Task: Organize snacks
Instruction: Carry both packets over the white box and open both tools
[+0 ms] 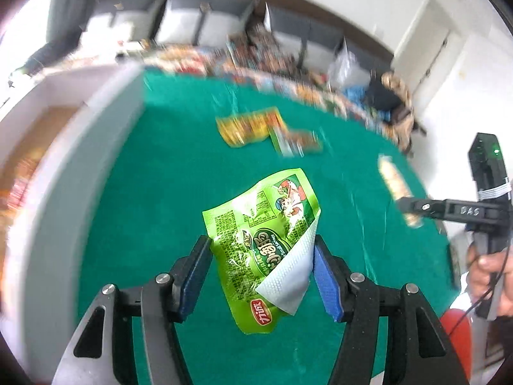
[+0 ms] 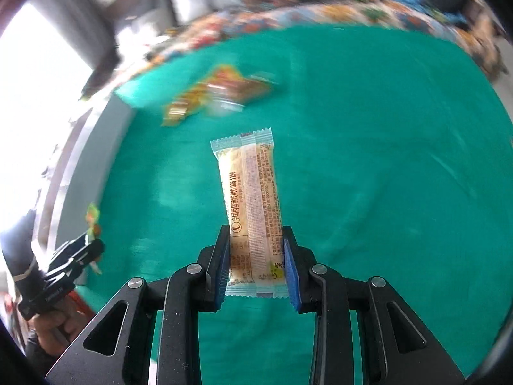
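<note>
1. A green cloth (image 1: 166,176) covers the table. At its left edge stands a white box (image 1: 64,147) with blurred packets inside; along the far edge runs a patterned border, with grey cushioned seating (image 1: 205,22) and white walls behind.
2. On the cloth, toward the far side, lie a yellow packet (image 1: 247,126) and a second packet (image 1: 296,142) touching it — both blurred.
3. The left gripper (image 1: 261,250) grips a green snack bag (image 1: 259,234) between its blue pads, jaws fairly wide around the crumpled bag, one corner folded over to show its white inside.
4. The right gripper (image 2: 256,250) is closed narrowly on the lower part of a long clear-wrapped bar (image 2: 250,199) — the bar points away along the fingers, above the cloth.
</note>
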The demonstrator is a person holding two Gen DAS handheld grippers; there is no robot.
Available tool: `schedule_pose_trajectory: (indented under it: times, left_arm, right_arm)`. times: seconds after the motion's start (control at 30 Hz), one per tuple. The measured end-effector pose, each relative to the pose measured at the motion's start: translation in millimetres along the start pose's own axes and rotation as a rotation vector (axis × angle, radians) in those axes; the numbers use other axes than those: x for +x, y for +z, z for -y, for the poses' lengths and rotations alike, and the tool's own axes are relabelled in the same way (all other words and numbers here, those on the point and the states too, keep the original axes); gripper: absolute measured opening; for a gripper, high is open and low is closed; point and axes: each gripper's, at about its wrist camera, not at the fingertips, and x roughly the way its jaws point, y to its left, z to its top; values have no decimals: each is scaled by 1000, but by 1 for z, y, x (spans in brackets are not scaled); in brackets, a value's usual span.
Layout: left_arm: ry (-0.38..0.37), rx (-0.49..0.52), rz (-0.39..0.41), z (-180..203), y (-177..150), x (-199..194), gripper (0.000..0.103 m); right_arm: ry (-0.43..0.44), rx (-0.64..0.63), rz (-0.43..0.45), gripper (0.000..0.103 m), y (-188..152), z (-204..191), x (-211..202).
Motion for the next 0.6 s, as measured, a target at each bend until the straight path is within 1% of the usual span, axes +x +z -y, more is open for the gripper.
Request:
schedule_pose_trajectory:
  times: [0.1,0.13,0.17,0.2,0.23,0.3,0.33,0.37,0.4,0.43,0.47,0.53,0.6]
  left_arm:
    - [74,-38,72,-44,15,-50,61]
    - [122,-63,90,-68,19,-68,61]
    - [157,-78,99,-83,21,-77,61]
    - [213,-101,107,-105,22,-90,61]
    - [261,-124,108,-125,21,-98,62]
    - [367,-186,107,-171,18,-113,63]
    - [407,-211,103,-188,15,-117,66]
    - [460,-245,90,-206,11,-119,73]
    - [509,-281,69,-224,5,-121,79]
    - [546,-308,52,-235,-1,-123,84]
    - [573,-335,46,-245,-8,-125,84]
    - [582,-380,59,-254,-22,-132,85]
    - [562,-423,93,-253,-34,-137,85]
  right_arm:
    - [117,-98,33,32,16,-82,-3]
    - [169,-147,46,32,21,-120,-3]
    - [202,-177,52,32,22,-144,-4]
    - [253,-222,53,32,25,-180,-3]
    - [307,-271,46,32,27,-219,1]
    - [378,-346,30,32,24,-280,10]
    - [401,-380,25,32,21,-308,17]
    - [421,-413,23,35,16,-331,23]
    - [432,-435,21,42,13,-350,30]
    - [448,-453,7,68,8,-370,40]
    - [454,-458,-4,77,4,-378,45]
    - [462,-450,-8,76,-6,-391,55]
    - [461,-437,11,76,-11,-379,53]
